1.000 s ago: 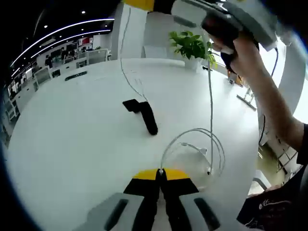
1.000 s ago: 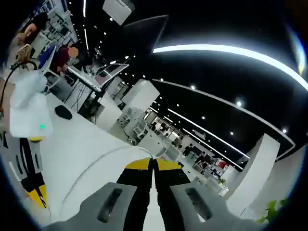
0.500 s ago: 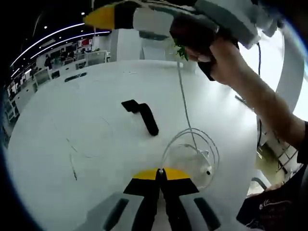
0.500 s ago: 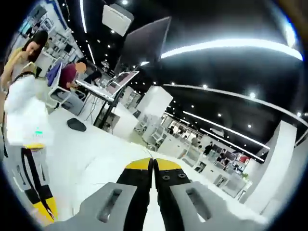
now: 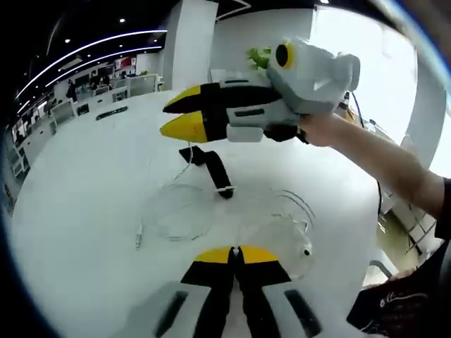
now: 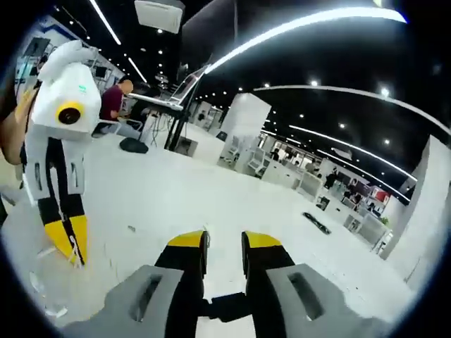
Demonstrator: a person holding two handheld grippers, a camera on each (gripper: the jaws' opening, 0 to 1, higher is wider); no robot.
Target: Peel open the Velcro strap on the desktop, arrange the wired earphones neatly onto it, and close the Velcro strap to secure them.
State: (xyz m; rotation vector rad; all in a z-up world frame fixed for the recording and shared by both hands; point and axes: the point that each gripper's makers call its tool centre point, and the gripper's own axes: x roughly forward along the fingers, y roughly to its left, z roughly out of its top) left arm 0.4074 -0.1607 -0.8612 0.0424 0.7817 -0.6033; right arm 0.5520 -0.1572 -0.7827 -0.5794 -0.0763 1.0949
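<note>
1. While the left gripper (image 5: pixel 236 252) keeps its yellow-tipped jaws pressed together low over the white tabletop (image 5: pixel 77 190), the right gripper (image 6: pixel 224 243) now has its jaws spread, with a clear gap between the tips and nothing in them.

2. This is the change: a second ago the right gripper's jaws were closed and lifted high with the white cable hanging from them. Now the cable has dropped, and the wired earphones (image 5: pixel 211 218) lie loose on the tabletop in wide, pale loops.

3. In the left gripper view the right gripper (image 5: pixel 184 118) is seen from the side, held by a hand (image 5: pixel 320 130), low over the tabletop and above the black Velcro strap (image 5: pixel 211 169).

4. The strap lies well beyond the left gripper's jaws and just under the right gripper's tips. One loop of the cable seems to cross its near end. The plug (image 5: pixel 138 241) lies apart, to the left of the loops.

5. In my judgement the cable is released but not yet arranged: the loops spread beside the strap more than onto it. I cannot tell if the strap is fully peeled open. The next step probably needs gathering the loops into a tidy bundle across the strap.
</note>
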